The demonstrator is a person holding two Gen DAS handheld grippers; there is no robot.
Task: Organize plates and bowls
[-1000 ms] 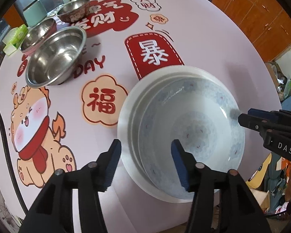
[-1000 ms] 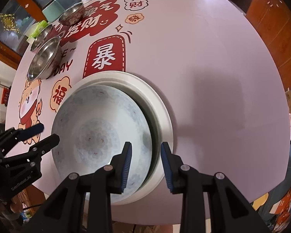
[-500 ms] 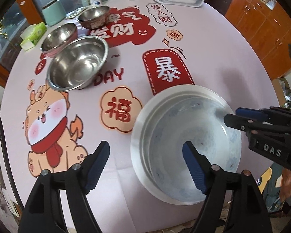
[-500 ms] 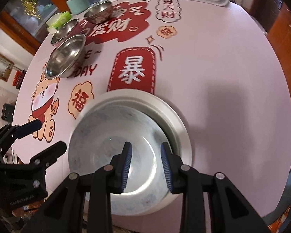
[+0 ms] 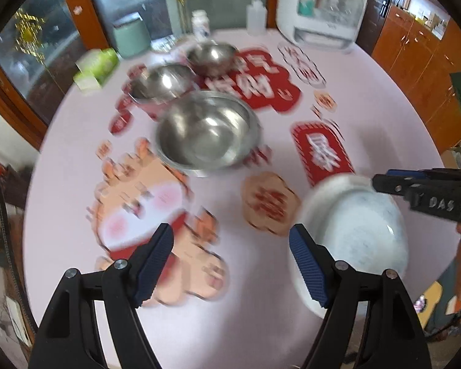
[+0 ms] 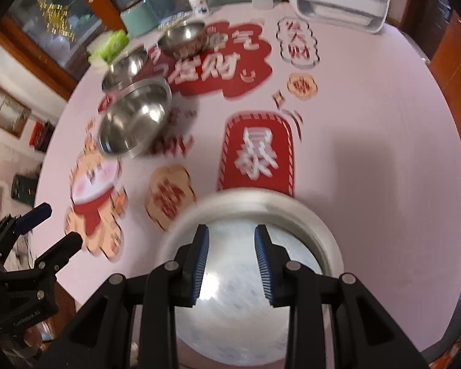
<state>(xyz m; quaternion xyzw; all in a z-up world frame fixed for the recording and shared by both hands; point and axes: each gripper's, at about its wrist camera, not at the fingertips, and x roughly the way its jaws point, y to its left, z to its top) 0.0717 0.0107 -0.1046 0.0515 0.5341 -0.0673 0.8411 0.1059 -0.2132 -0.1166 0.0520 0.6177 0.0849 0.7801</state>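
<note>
The patterned bowl (image 6: 236, 301) sits nested in the white plate (image 6: 319, 230) at the near table edge, well apart from the big steel bowl (image 5: 207, 132). The left gripper (image 5: 230, 264) hangs released and empty beside the plate, on the steel bowl's side. The right gripper (image 6: 232, 263) hovers above the plate, jaws narrowly parted, grasping nothing. A careless reach across could nudge the plate off the edge.
</note>
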